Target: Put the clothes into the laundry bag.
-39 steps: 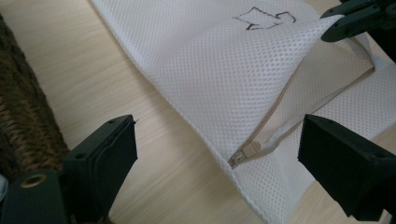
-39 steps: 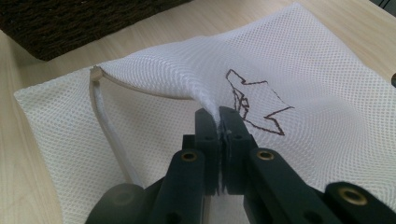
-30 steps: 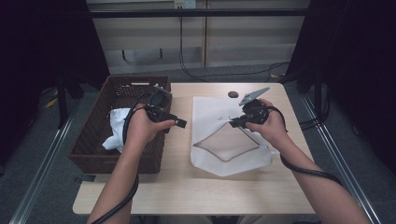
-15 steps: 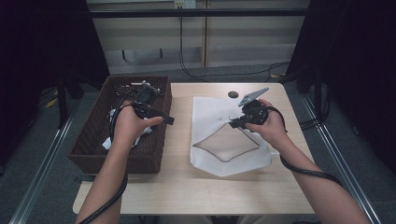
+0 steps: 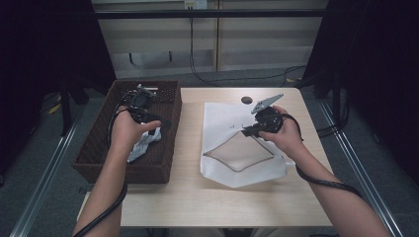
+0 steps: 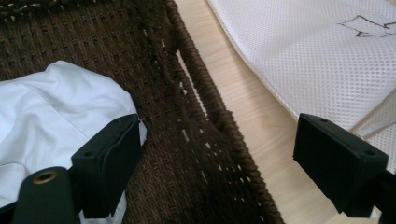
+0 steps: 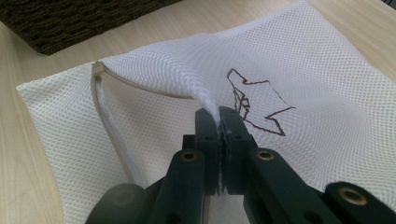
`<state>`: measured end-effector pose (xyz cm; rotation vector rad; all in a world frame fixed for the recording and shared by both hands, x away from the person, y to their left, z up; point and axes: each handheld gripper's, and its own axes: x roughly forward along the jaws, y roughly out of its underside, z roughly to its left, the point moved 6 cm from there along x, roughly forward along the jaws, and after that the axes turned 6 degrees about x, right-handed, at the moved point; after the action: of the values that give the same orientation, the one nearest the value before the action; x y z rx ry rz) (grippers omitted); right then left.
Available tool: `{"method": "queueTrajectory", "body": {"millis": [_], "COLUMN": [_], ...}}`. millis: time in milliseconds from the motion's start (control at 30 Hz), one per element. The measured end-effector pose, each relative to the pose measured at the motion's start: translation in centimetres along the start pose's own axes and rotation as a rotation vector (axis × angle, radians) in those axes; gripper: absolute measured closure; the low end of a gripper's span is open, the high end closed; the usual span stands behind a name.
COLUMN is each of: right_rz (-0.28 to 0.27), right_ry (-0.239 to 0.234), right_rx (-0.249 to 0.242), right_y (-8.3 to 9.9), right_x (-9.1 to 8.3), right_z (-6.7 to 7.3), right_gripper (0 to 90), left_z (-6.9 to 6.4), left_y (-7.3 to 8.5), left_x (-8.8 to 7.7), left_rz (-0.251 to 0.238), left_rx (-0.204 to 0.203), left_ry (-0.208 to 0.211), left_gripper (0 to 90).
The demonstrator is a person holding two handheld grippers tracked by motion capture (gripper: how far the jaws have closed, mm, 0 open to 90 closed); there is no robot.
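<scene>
My right tongs (image 7: 218,122) are clamped tight on the upper layer of the white mesh bag (image 5: 232,123) on the table, lifting it so the mouth gapes. My left tongs (image 6: 219,172) stand wide open and empty over the wicker basket (image 5: 168,103), just beside the white garment (image 6: 51,112) lying inside. So the bag is ready, but the garment is not yet gripped or carried into it.

L gripper (image 5: 148,114) sits far-left w/ its jaws spread wide, nothing between the pads, forearm coming in from the near edge. R gripper (image 5: 250,129) is mid-right, jaws clamped tight (pinching a fold of fabric), wrist angled left.
</scene>
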<state>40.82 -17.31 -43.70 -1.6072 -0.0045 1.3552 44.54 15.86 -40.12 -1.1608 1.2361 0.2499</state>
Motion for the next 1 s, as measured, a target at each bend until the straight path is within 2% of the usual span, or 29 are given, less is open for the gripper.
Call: {"method": "queueTrajectory", "body": {"millis": [233, 267, 400, 467, 500, 700, 767, 967, 1000], "right_rz": [0.006, 0.003, 0.006, 0.007, 0.007, 0.006, 0.007, 0.005, 0.008], "right_ry": [0.007, 0.001, 0.005, 0.004, 0.003, -0.012, -0.011, -0.011, 0.001], "right_rx": [0.002, 0.004, -0.002, 0.0, 0.0, 0.002, 0.005, 0.007, 0.006], "right_y": [0.1, 0.1, 0.1, 0.2, 0.2, 0.3, 0.3, 0.4, 0.4], "right_x": [0.0, 0.0, 0.0, 0.0, 0.0, 0.0, 0.0, -0.1, -0.1], "right_z": [0.0, 0.0, 0.1, 0.1, 0.1, 0.1, 0.1, -0.1, -0.1], "right_gripper": [88.0, 88.0, 88.1, 88.1, 88.1, 88.1, 88.2, 88.2, 88.2], "left_z": [1.2, 1.5, 2.7, 3.1, 3.4, 4.9, 5.3, 6.4, 6.6], "left_y": [0.6, 0.7, 1.2, 1.5, 1.6, 2.3, 2.3, 2.6, 2.6], "left_x": [0.0, 0.0, 0.2, 0.3, 0.5, 1.4, 1.6, 2.0, 2.2], "left_rz": [0.004, 0.007, 0.015, 0.024, 0.015, 0.042, 0.028, 0.039, 0.022], "left_rx": [-0.026, -0.02, -0.048, -0.057, -0.074, -0.098, -0.116, -0.116, -0.123], "left_ry": [-0.015, -0.019, -0.044, -0.044, -0.049, -0.062, -0.069, -0.077, -0.079], "left_gripper": [14.5, 14.3, 13.8, 13.7, 13.7, 12.8, 12.6, 12.0, 11.4]}}
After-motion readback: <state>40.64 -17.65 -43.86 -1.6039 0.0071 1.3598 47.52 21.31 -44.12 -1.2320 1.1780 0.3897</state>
